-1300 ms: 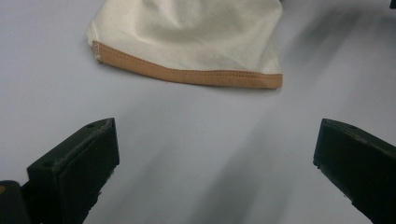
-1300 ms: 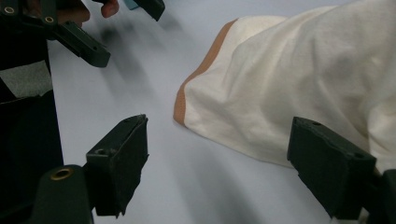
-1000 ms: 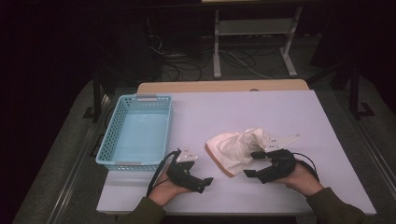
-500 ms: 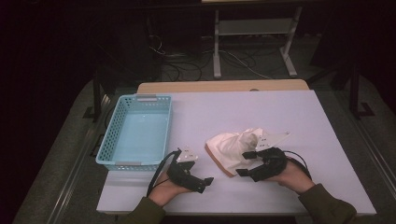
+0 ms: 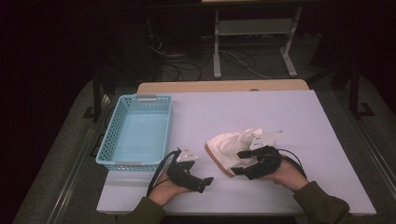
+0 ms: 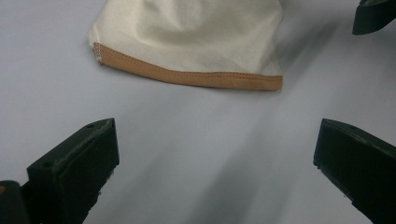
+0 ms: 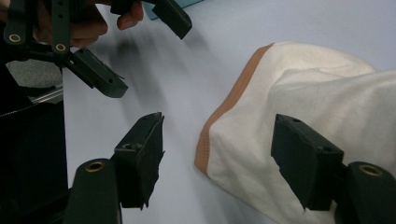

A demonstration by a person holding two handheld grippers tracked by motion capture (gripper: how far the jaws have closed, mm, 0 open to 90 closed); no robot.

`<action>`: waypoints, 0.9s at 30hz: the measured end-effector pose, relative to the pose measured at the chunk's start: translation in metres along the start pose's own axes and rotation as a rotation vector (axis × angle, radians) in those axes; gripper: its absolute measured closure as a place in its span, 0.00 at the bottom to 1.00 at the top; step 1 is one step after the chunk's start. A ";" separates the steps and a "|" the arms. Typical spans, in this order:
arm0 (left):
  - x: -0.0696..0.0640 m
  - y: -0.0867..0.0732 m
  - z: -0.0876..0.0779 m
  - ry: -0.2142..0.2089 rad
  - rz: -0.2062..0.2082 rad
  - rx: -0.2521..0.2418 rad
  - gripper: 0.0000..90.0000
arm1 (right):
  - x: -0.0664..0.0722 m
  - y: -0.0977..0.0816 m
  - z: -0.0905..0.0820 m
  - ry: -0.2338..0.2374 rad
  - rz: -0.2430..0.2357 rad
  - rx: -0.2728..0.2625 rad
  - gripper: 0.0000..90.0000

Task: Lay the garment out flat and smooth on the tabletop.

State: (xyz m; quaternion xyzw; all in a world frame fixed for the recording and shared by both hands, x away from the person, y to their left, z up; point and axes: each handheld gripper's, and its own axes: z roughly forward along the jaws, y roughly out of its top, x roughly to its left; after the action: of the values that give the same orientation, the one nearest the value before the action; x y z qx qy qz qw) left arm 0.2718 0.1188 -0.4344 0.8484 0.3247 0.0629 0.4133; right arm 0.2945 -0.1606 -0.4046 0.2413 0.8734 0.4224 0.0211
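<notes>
Right tongs [image 5: 239, 163] slid leftward onto the near edge of the cream cloth [image 5: 229, 147], jaws just been closing but still apart, the cloth's tan hem corner between them, pads not pressing. Left tongs [image 5: 205, 183] unmoved, jaws wide, nothing between them, just left of the cloth. Cloth lies crumpled on the bench [image 5: 233, 107], right of the blue basket [image 5: 114, 140].

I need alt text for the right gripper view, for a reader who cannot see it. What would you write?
The right gripper stands open at the tan-edged corner of a cream cloth on a white table, its jaws just closing, not yet pressing the cloth. The left gripper, open, shows at upper left.
</notes>
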 end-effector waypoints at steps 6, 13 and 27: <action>0.000 0.000 0.000 -0.001 0.000 -0.001 0.00 | 0.002 0.004 0.005 0.008 -0.011 0.008 0.39; 0.000 0.000 0.000 -0.006 0.001 0.000 0.00 | 0.003 0.008 0.011 0.020 -0.015 0.013 0.40; 0.000 0.000 0.000 -0.010 -0.004 0.004 0.00 | 0.002 0.011 0.023 0.042 -0.025 0.057 0.49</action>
State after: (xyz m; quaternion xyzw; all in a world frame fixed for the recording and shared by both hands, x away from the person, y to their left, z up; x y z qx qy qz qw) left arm 0.2722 0.1182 -0.4343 0.8489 0.3245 0.0574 0.4133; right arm 0.3025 -0.1369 -0.4103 0.2221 0.8884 0.4018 0.0009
